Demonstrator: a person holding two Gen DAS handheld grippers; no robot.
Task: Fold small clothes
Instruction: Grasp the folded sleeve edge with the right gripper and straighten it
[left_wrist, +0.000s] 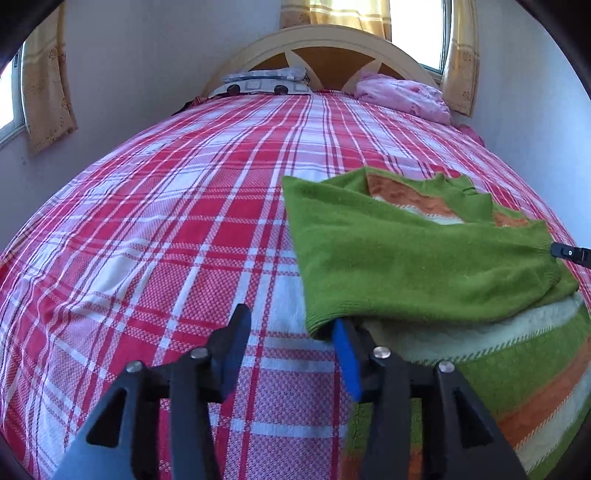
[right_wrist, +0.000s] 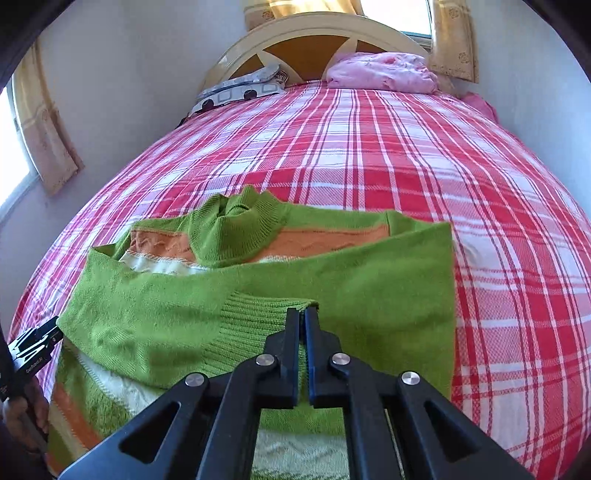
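Note:
A small green sweater (right_wrist: 351, 291) with orange and white stripes lies on the red plaid bed, its sleeves folded across the body. My right gripper (right_wrist: 304, 314) is shut on the ribbed cuff (right_wrist: 258, 310) of one green sleeve and holds it over the sweater's middle. In the left wrist view the sweater (left_wrist: 406, 258) lies to the right. My left gripper (left_wrist: 291, 321) is open and empty at the sweater's left edge, its right blue pad touching the folded sleeve's edge. The right gripper's tip (left_wrist: 570, 254) shows at the far right edge.
The bed's red and white plaid cover (left_wrist: 166, 221) stretches to a curved headboard (left_wrist: 325, 48). A patterned pillow (left_wrist: 266, 83) and a pink bundle (left_wrist: 402, 94) lie at the head. Walls with curtained windows stand close on both sides.

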